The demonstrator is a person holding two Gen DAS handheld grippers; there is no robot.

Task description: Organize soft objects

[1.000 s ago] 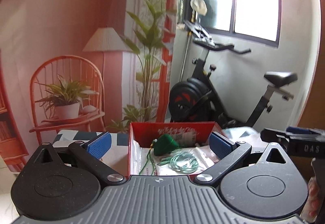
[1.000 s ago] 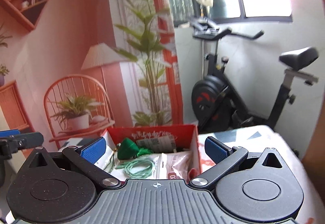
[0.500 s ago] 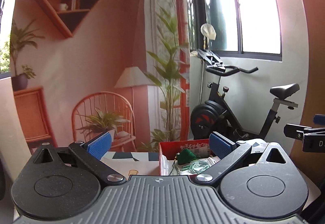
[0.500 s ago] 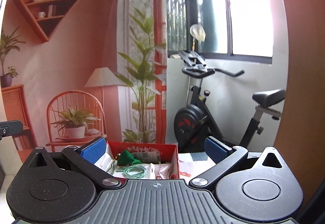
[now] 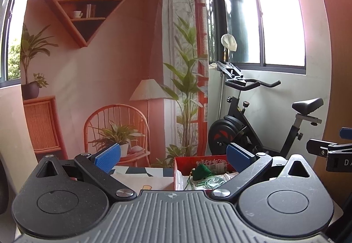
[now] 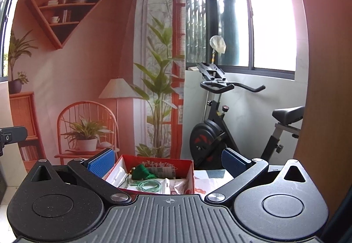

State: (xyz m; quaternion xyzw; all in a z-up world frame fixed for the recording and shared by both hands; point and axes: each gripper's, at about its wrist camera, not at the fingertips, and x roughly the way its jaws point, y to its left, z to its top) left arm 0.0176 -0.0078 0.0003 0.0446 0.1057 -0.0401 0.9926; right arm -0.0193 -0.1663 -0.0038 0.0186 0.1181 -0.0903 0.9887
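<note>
left gripper: i see it spread wide, empty
right gripper: spread wide too
red box: green pouch inside (cords beside)

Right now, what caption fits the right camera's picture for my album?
Open right gripper raised above a red box holding a green pouch and green cord.

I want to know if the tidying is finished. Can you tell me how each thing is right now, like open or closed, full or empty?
left gripper: open, holding nothing.
right gripper: open, holding nothing.
red box: open, no lid on, things inside.
green pouch: lying in the red box.
green cord: coiled loosely in the red box.
plastic packets: lying flat in the red box.
</note>
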